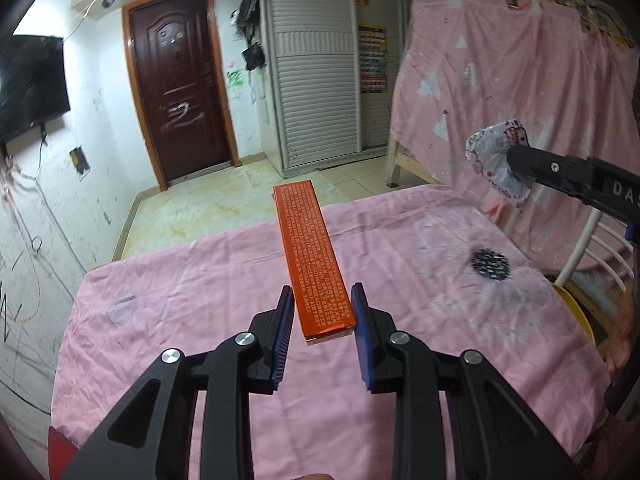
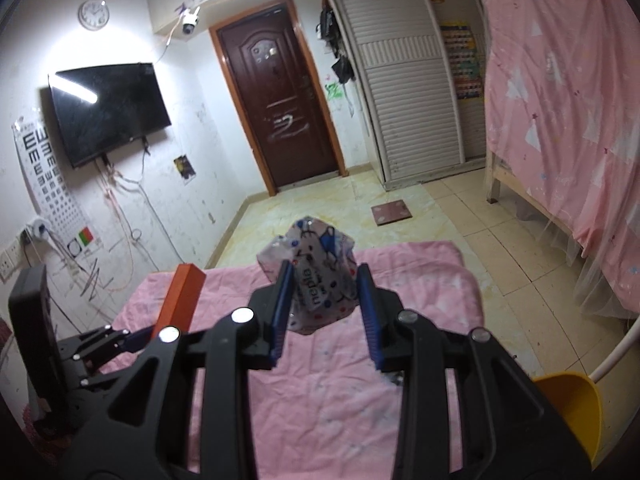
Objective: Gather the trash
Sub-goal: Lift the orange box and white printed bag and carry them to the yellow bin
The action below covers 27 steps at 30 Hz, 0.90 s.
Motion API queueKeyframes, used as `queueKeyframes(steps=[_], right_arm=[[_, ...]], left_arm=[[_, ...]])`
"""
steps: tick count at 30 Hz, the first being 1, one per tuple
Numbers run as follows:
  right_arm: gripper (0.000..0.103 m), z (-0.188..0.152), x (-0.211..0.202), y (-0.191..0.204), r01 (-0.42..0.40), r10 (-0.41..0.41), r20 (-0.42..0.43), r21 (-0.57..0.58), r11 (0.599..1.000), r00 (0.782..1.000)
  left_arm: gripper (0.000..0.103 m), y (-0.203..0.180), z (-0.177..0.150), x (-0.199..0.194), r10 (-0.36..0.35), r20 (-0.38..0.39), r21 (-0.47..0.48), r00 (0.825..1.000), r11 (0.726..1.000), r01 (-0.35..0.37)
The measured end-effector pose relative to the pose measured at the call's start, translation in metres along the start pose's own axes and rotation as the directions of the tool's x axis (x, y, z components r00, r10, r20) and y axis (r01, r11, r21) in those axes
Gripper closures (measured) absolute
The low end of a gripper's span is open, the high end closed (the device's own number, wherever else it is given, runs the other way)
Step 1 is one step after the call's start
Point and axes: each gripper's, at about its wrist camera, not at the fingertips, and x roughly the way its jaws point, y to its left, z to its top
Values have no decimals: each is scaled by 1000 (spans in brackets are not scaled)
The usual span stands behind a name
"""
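My left gripper is shut on the near end of a long orange box with fine white print and holds it above the pink-covered table. My right gripper is shut on a crumpled white tissue packet with cartoon prints, held in the air over the table. The right gripper and the packet also show at the right of the left wrist view. The orange box and the left gripper show at the left of the right wrist view.
A yellow bin stands by the table's right side, next to a white chair frame. A dark round patch marks the tablecloth. A pink-draped bunk bed is on the right; a door, wardrobe and tiled floor lie ahead.
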Motion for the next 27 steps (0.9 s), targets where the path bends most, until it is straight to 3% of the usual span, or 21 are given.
queueKeyframes(steps=[14, 27], right_arm=[[72, -23, -60, -83, 104, -114, 68, 139, 985, 991], [72, -49, -94, -142, 216, -233, 70, 195, 957, 970]], left_arm=[[81, -90, 4, -14, -63, 33, 151, 997, 987, 57], [81, -161, 7, -11, -114, 19, 250, 993, 962, 106]])
